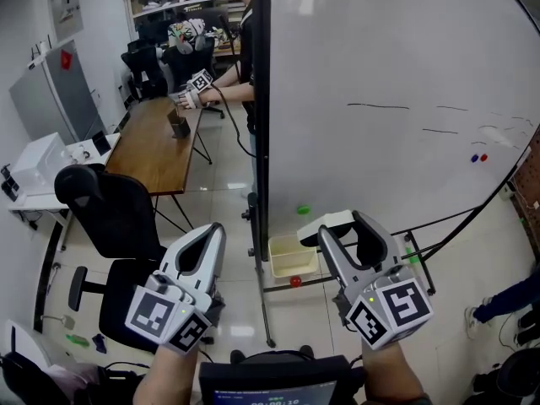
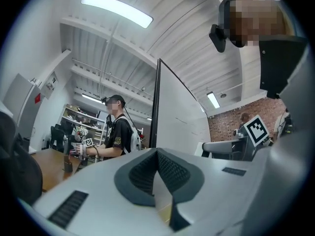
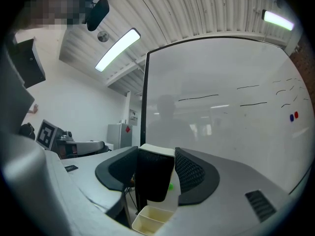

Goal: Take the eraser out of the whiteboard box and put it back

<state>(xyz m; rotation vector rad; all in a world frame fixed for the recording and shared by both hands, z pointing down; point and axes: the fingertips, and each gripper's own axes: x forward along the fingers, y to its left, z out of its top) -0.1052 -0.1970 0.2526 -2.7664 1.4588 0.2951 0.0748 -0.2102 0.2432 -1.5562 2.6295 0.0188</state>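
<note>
1. The right gripper has its fingers clamped on the eraser, a block with a white hard top and black felt under it. It's out of the box, held in the air just above it.
2. The box is a cream plastic tray with an open top and thin walls. It sits low by the foot of the whiteboard, right next to the board's black frame post.
3. The left gripper has its fingers together with nothing between them, off to the left of the post.
4. There's bare glossy floor between the black office chair and the board stand.
</note>
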